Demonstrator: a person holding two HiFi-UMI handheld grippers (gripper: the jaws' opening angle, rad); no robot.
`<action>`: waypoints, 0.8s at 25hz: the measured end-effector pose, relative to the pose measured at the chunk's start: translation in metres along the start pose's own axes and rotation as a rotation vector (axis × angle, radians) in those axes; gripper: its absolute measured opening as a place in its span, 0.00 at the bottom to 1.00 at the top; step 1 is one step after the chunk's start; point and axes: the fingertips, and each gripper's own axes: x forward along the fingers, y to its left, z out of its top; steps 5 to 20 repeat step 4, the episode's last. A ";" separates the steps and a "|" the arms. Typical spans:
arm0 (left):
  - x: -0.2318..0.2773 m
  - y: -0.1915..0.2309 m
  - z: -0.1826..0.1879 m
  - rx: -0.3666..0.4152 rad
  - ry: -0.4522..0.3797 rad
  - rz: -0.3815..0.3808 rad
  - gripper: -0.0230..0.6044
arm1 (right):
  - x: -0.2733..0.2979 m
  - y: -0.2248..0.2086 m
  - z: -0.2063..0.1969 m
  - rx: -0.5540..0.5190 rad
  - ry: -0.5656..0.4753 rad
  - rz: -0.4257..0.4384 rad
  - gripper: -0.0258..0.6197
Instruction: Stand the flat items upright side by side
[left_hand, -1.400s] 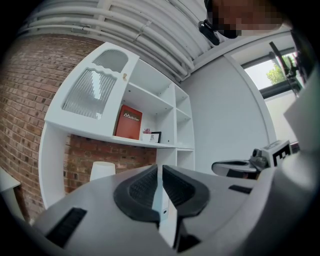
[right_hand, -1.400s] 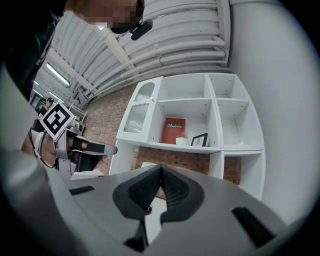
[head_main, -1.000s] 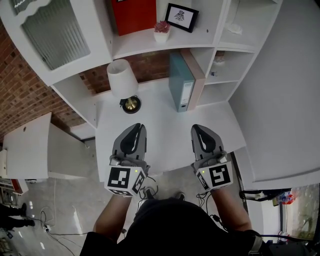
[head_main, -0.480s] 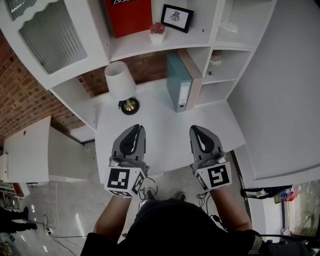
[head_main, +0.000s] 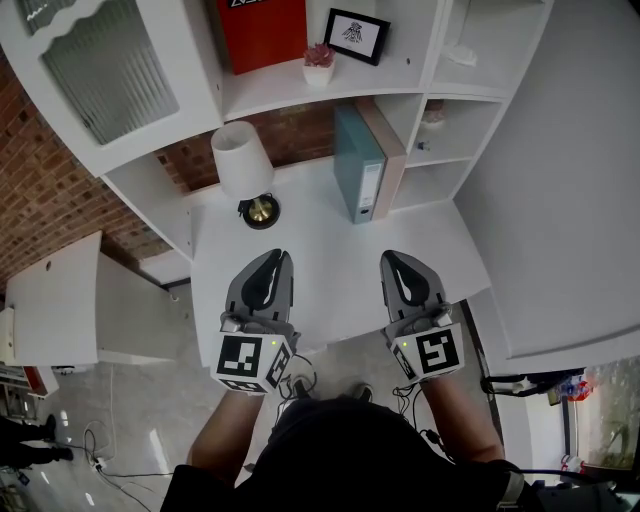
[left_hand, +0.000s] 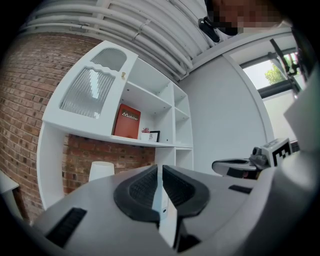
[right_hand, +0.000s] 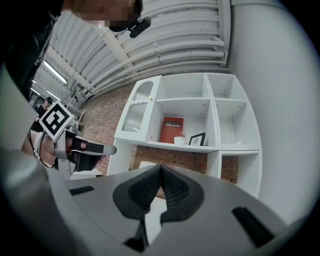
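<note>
Teal binder: 1 item, standing upright at the back of the white desk, spine label facing the person. It is touching 1 beige binder, which is also standing upright on its right, against the shelf unit's partition.

Left gripper: hovering over the near part of the desk, jaws pressing almost together with only a thin slit showing, gripping nothing. The teal binder is sitting well ahead of its tips and to their right.

Right gripper: hovering beside the left one at the same height, jaws meeting fully, also empty. Both binders are standing well ahead of it, clear of the pads.

Other stock: 1 lamp with a white shade standing at the desk's back left; 1 red box, 1 small potted plant and 1 framed picture sitting on the shelf above.
</note>
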 end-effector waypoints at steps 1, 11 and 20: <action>-0.001 0.001 0.000 0.000 0.000 0.000 0.09 | 0.001 0.001 0.000 -0.001 0.000 -0.001 0.04; -0.003 0.006 0.001 0.001 -0.001 -0.002 0.09 | 0.002 0.004 0.002 -0.005 -0.001 -0.008 0.04; -0.003 0.006 0.001 0.001 -0.001 -0.002 0.09 | 0.002 0.004 0.002 -0.005 -0.001 -0.008 0.04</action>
